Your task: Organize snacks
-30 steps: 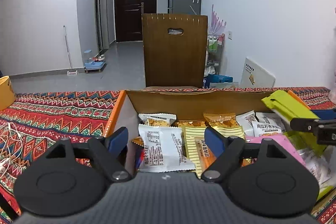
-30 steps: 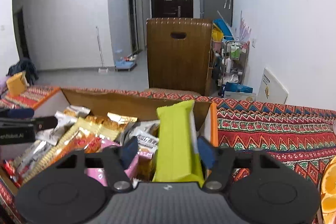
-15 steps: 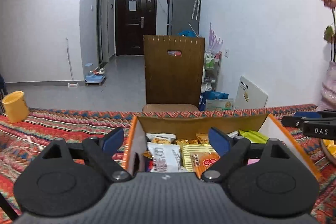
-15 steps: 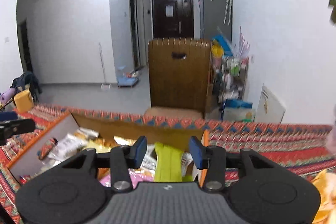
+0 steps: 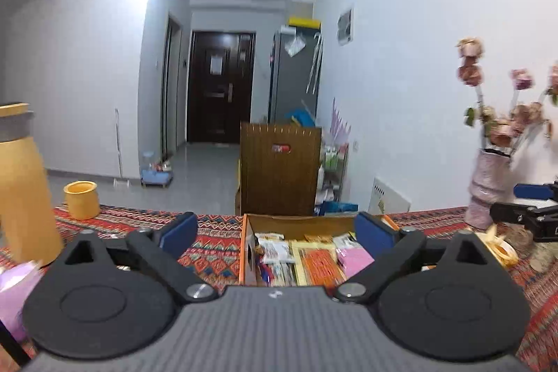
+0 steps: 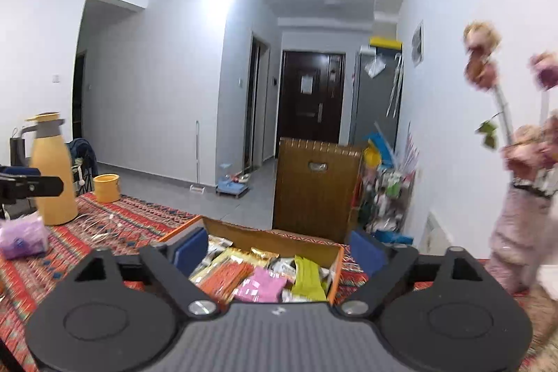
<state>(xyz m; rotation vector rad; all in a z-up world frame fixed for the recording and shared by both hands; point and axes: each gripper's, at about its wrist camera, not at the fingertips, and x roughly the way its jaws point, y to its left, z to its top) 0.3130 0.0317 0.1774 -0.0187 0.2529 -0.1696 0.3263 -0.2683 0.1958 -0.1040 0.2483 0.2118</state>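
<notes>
An open cardboard box (image 5: 244, 253) with orange sides sits on the patterned tablecloth, full of snack packets: a white one (image 5: 277, 250), an orange one (image 5: 314, 262) and a pink one (image 5: 354, 257). My left gripper (image 5: 275, 229) hovers back from the box with its jaws opening and nothing between them. In the right wrist view the box (image 6: 335, 271) holds a green packet (image 6: 307, 278) beside the pink packet (image 6: 261, 285). My right gripper (image 6: 278, 249) is also back from the box. Its jaws are opening and hold nothing.
A yellow thermos jug (image 6: 52, 169) and a yellow cup (image 5: 81, 199) stand at the left. A purple bag (image 6: 22, 237) and white cable (image 6: 94, 225) lie near them. A pink vase of dried flowers (image 5: 488, 187) stands at the right. A wooden chair (image 5: 280, 173) is behind the table.
Both grippers pulled back and up from the box and their jaws widened. The right gripper let go of the green packet, which now lies in the box.
</notes>
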